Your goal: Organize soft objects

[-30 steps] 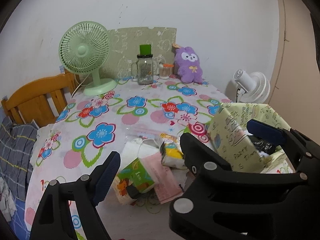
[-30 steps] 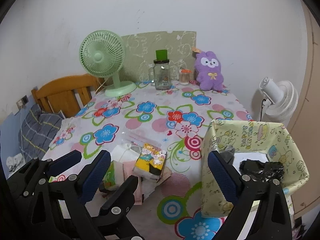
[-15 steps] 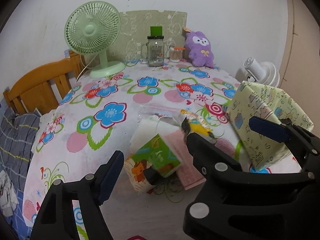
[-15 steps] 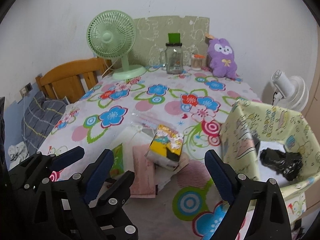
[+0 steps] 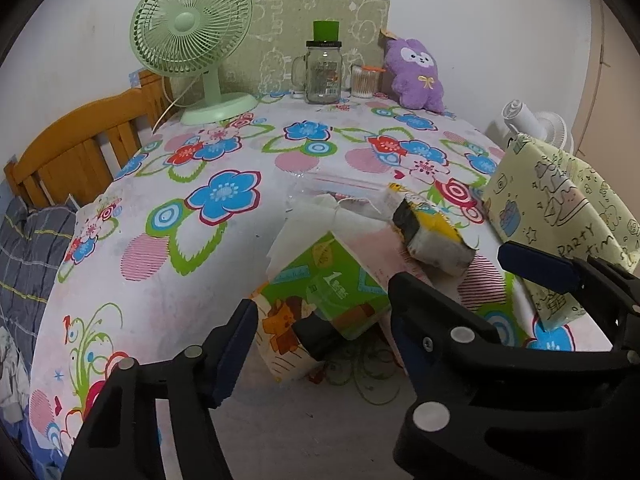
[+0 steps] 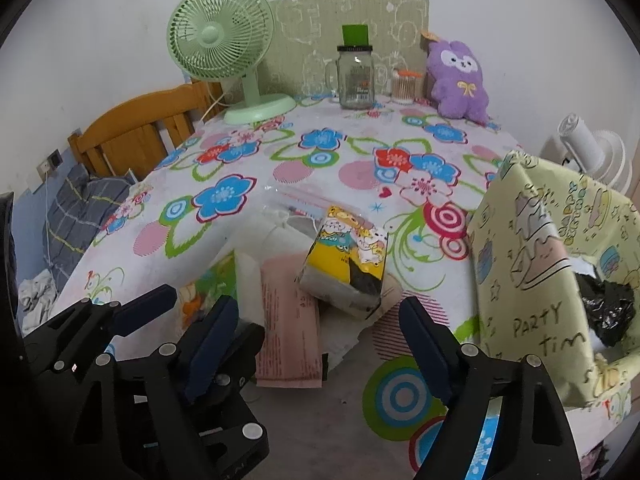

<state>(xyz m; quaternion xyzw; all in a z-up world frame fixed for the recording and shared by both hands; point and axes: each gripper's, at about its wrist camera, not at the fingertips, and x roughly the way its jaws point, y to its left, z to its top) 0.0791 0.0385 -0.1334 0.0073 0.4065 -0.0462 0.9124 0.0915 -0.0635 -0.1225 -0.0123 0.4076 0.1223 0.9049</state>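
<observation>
A heap of soft packs lies at the near edge of the flowered table (image 5: 224, 240). In it are a green tissue pack (image 5: 332, 280), a yellow cartoon tissue pack (image 6: 348, 256), a pink pack (image 6: 288, 328) and white sheets (image 5: 304, 220). My left gripper (image 5: 320, 332) hangs low over the green pack; its jaws are closing, the pack's near corner lies between them, and the pads are not pressing. My right gripper (image 6: 320, 336) is closing too, above the pink pack and just short of the yellow one, gripping nothing. A purple plush (image 6: 460, 76) sits at the back.
A yellow-green paper bag (image 6: 532, 280) printed "PARTY" stands open at the right with a crumpled black thing (image 6: 608, 312) inside. At the back stand a green fan (image 5: 192, 32), a glass jar (image 5: 324, 76) and a swab pot (image 5: 362, 82). A wooden headboard (image 5: 80, 140) borders the left, with a white fan (image 6: 592, 152) on the right.
Both grippers have sunk toward the heap of packs, which now looms larger. Both pairs of jaws have narrowed. Nothing has been taken hold of.
</observation>
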